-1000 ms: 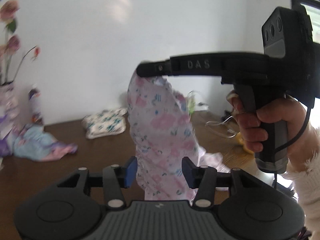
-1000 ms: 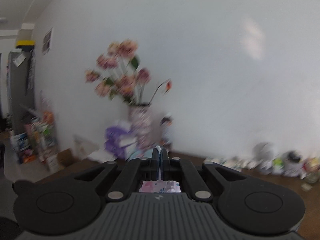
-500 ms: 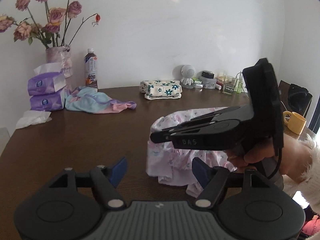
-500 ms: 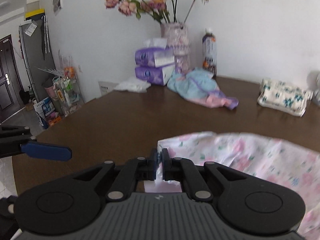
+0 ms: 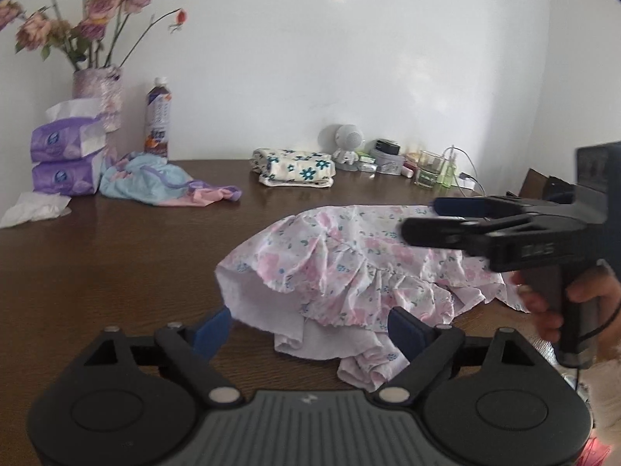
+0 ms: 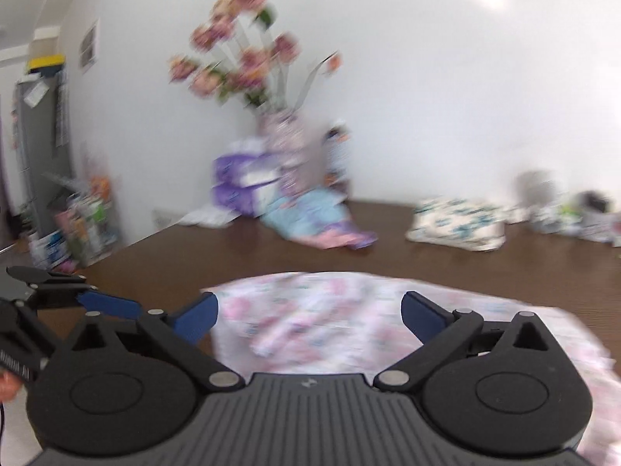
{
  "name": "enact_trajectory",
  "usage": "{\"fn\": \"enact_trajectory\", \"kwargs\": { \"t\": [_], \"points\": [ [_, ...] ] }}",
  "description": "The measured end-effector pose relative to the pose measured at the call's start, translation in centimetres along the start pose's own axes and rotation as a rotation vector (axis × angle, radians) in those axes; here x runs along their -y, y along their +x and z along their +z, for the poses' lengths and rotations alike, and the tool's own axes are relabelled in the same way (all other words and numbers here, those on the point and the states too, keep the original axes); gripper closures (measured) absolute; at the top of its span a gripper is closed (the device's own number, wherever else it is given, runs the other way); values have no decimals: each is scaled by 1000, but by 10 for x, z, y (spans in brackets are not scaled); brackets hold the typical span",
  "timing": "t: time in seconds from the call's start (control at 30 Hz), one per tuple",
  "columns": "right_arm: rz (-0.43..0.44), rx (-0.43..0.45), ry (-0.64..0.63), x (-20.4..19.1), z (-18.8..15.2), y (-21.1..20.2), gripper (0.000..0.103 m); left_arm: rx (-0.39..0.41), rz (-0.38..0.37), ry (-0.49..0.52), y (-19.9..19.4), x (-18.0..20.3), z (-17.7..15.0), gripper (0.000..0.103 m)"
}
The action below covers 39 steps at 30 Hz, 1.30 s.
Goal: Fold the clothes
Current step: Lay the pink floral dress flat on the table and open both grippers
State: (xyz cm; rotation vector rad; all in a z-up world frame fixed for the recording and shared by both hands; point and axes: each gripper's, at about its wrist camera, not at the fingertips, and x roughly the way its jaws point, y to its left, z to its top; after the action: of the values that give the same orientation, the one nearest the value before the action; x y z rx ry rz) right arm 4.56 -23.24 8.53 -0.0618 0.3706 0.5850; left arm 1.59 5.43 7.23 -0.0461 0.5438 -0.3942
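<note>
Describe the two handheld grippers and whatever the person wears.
Both the left gripper and the right gripper are matte black, with ribbed bodies, round side discs, silver pivot pins and blue finger pads. A thin black cable hangs from the right pistol-style handle. The sleeve looks fluffy white.

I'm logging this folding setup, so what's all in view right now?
Garment: one, pink floral, crumpled mid-table.
Table: one, dark brown wood.
Folded cloth: one, cream with teal flowers, by the wall.
Bundle of clothes: one, light blue and pink, back left.
Tissue packs: two, purple, stacked far left.
Vase of flowers: one, pink blooms, behind the packs.
Bottle: one, beside the vase.
Glass: one, clear, back right.
Left hand-held gripper: open, near the garment.
Right hand-held gripper: open, above the garment.
</note>
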Motion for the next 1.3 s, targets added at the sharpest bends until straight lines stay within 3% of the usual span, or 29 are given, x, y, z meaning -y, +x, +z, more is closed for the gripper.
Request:
{"fn": "enact_trajectory", "kwargs": {
  "t": [0.2,0.37,0.5,0.63,0.83,1.3],
  "points": [
    [-242,-33,129,63,-37,-56,1,5,-85,27,21,22,3,9],
    [-331,-14,264,91,-68,-78,0,37,-126,38,38,48,0,0],
    [-392,1,286,92,-83,-80,0,40,-145,18,51,66,-5,0],
    [-399,-15,287,91,-91,-81,0,6,-120,-24,55,74,-16,0],
    [-366,-38,394,102,-99,-78,0,-42,-66,19,61,81,-24,0],
    [-421,-75,383,114,-106,-76,0,-53,-45,96,77,99,-17,3]
  ]
}}
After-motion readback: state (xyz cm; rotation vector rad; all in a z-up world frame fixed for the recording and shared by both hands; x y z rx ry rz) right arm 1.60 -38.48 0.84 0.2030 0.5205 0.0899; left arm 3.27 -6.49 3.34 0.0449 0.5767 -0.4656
